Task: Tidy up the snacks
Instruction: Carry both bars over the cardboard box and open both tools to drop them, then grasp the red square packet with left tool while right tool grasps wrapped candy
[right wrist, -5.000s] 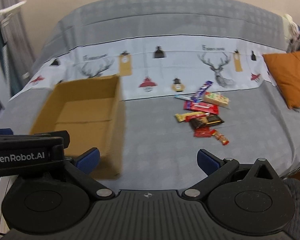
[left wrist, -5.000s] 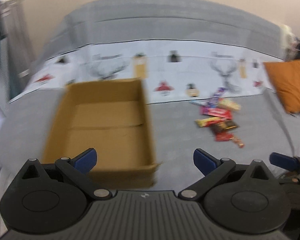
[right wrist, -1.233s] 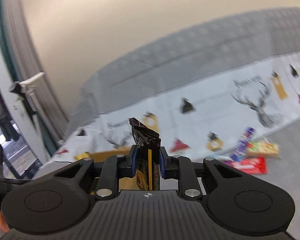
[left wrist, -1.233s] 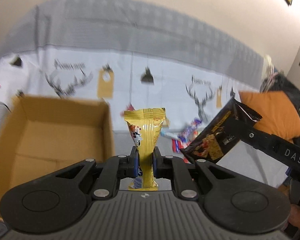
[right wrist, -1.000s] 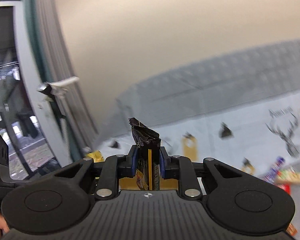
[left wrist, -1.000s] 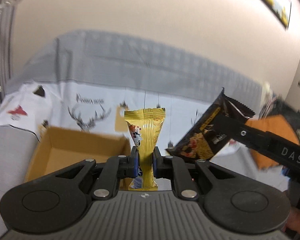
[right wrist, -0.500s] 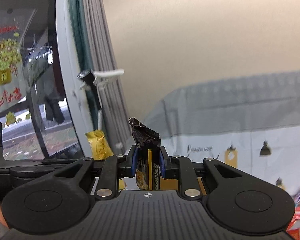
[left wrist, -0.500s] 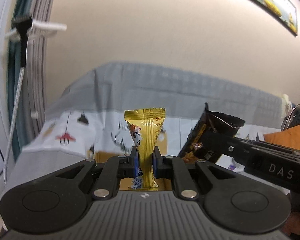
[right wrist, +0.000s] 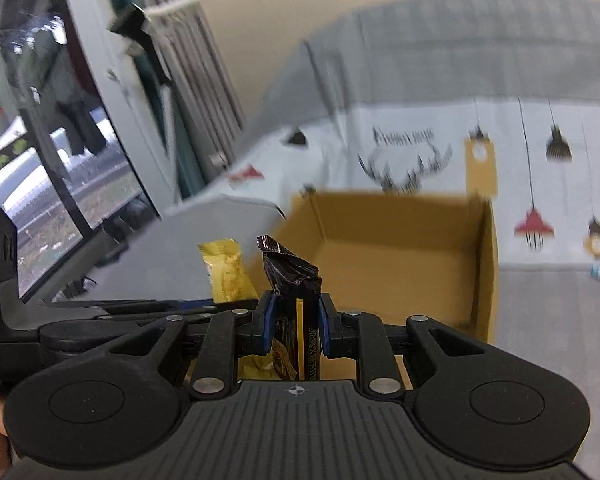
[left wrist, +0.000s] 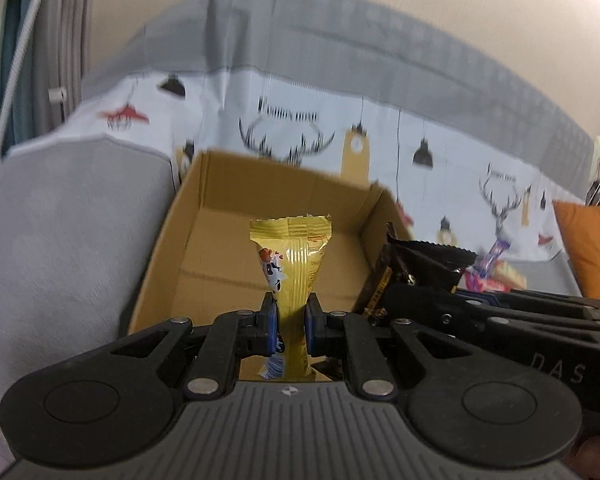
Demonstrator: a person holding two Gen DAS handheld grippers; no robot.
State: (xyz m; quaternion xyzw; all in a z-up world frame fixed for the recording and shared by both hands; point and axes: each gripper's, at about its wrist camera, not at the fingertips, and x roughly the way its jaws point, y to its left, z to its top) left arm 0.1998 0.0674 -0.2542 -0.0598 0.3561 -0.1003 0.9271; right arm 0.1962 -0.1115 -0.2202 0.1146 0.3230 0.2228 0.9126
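Note:
My left gripper (left wrist: pixel 291 326) is shut on a yellow snack packet (left wrist: pixel 292 258) and holds it upright over the near edge of an open cardboard box (left wrist: pixel 168 232). My right gripper (right wrist: pixel 296 322) is shut on a dark brown snack packet (right wrist: pixel 294 280), held upright just in front of the same box (right wrist: pixel 486 264). The brown packet (left wrist: pixel 416 270) also shows in the left wrist view by the box's right wall. The yellow packet (right wrist: pixel 226 270) shows in the right wrist view to the left. The box interior looks empty.
The box sits on a bed with a grey and white deer-print cover (left wrist: pixel 68 232). Several loose snacks (left wrist: pixel 494 266) lie to the right of the box. An orange pillow (left wrist: pixel 592 248) is at far right. A window and curtains (right wrist: pixel 60 132) stand at left.
Both grippers, each with its packet, have tilted down from facing the wall and window to facing the box, and are closer to it.

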